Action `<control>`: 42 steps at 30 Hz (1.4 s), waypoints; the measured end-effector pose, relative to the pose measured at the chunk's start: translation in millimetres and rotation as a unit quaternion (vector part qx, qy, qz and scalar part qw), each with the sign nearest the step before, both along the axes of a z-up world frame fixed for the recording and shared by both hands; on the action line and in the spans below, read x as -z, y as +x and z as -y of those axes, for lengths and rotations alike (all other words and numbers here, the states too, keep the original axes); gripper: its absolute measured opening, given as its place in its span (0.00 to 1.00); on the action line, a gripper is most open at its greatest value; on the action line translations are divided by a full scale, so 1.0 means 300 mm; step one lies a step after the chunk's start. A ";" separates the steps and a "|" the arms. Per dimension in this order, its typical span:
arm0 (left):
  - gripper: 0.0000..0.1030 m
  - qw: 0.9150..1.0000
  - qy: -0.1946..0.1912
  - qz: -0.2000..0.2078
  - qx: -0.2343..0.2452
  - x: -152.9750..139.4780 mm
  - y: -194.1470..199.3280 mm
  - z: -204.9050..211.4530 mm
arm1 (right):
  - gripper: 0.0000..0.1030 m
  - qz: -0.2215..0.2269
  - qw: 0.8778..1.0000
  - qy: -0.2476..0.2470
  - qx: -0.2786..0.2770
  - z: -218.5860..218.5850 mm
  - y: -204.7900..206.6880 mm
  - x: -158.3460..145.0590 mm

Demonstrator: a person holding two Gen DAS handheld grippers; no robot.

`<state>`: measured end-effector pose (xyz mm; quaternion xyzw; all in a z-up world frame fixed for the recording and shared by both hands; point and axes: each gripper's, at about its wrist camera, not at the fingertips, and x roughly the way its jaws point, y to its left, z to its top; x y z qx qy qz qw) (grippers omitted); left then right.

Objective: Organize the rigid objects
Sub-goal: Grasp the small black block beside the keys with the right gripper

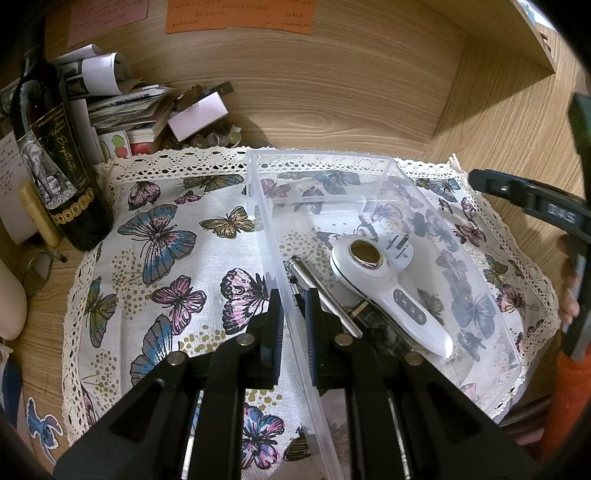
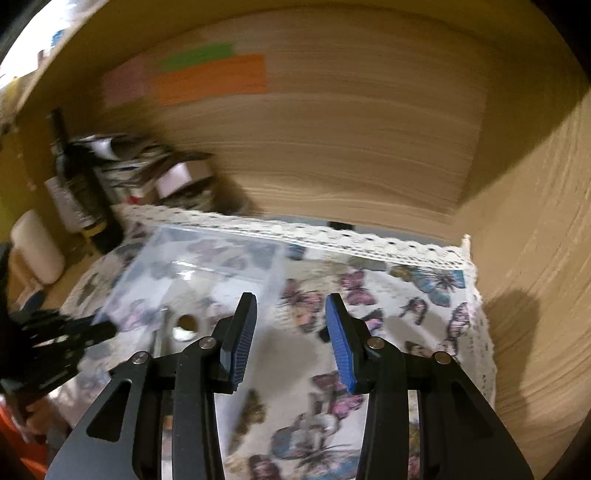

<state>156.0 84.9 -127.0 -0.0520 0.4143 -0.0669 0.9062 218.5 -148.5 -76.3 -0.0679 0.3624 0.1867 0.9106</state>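
Left tool (image 1: 293, 314) pinching clear bin (image 1: 258, 192) wall; right tool (image 2: 291, 339) spread over butterfly cloth (image 2: 424, 314), wooden alcove.

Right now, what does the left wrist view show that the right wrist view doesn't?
Only the left wrist view shows the left tool straddling the clear bin's side wall, with the white handheld device and metal pen sharp inside. Only the right wrist view shows the right tool open over bare butterfly cloth. Both share the bin, the cloth, the wine bottle and orange notes.
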 end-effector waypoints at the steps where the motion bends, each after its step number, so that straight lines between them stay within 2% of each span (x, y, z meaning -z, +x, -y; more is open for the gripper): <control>1: 0.10 1.000 0.000 0.000 0.000 0.000 0.001 -0.001 | 0.35 -0.005 1.000 -0.001 0.005 0.009 0.018 0.011; 13: 0.10 1.000 0.000 0.000 0.000 -0.001 0.000 0.000 | 0.35 -0.117 0.992 -0.023 0.032 0.028 0.250 0.264; 18: 0.10 1.000 0.000 0.000 0.000 -0.001 0.000 0.000 | 0.35 -0.130 0.990 -0.037 0.028 0.004 0.266 0.328; 19: 0.10 1.000 0.000 0.000 0.000 -0.001 0.000 0.001 | 0.35 -0.119 0.991 -0.045 0.027 -0.004 0.257 0.327; 20: 0.10 1.000 0.001 0.000 0.000 -0.001 0.000 0.001 | 0.30 -0.117 0.992 -0.048 0.026 -0.008 0.253 0.327; 21: 0.10 1.000 0.001 0.000 0.000 -0.001 -0.001 0.001 | 0.22 -0.116 0.992 -0.048 0.025 -0.011 0.249 0.326; 22: 0.10 1.000 0.001 0.000 0.001 -0.001 -0.001 0.001 | 0.18 -0.115 0.992 -0.048 0.023 -0.013 0.243 0.325; 30: 0.10 1.000 0.002 0.001 0.002 0.001 -0.003 -0.001 | 0.18 -0.090 0.995 -0.044 0.026 0.014 0.186 0.271; 42: 0.10 1.000 0.003 0.001 0.002 0.002 -0.005 -0.002 | 0.18 0.003 1.000 -0.012 -0.010 -0.009 0.004 0.025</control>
